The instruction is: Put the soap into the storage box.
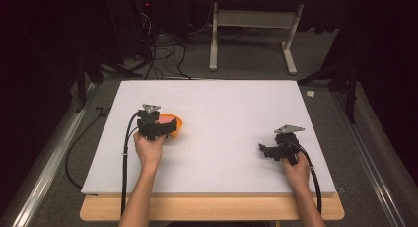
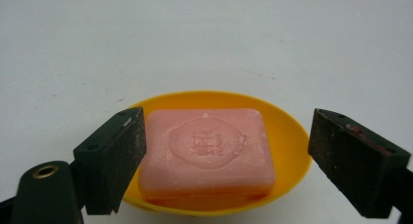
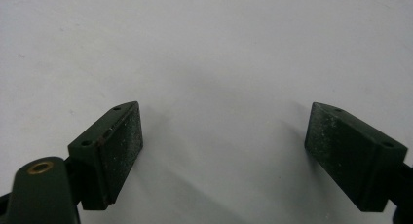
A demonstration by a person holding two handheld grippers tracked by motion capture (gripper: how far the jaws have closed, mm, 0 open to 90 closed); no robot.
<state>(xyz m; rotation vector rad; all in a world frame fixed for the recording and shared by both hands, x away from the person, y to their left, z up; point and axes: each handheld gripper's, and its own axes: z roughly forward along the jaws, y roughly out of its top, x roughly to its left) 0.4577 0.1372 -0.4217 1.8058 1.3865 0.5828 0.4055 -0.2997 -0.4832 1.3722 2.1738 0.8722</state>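
On the white table board (image 1: 222,113), toward its left side, sits a shallow round orange plastic dish (image 1: 173,124) with a rectangular pink bar of soap (image 2: 207,148) lying flat inside it, its stamped face up. Your left gripper (image 1: 154,127) is right at the dish's near edge, with your left hand (image 1: 148,150) wrapped around the handle behind it. Along that gripper's own view, its jaws stand wide apart: the left pad (image 2: 114,165) is just beside or touching the soap's left edge, though you cannot tell which from this angle, while the right pad (image 2: 353,160) stays clear, out past the dish's rim (image 2: 292,146).

Your right gripper (image 1: 276,149) rests low over bare board toward the right side, well apart from the dish, held by your right hand (image 1: 297,170). Its jaws are also spread wide, with nothing but white surface between them, and its pads (image 3: 119,151) look dusty and scuffed. Black cables (image 1: 125,163) trail back from both grippers toward you.
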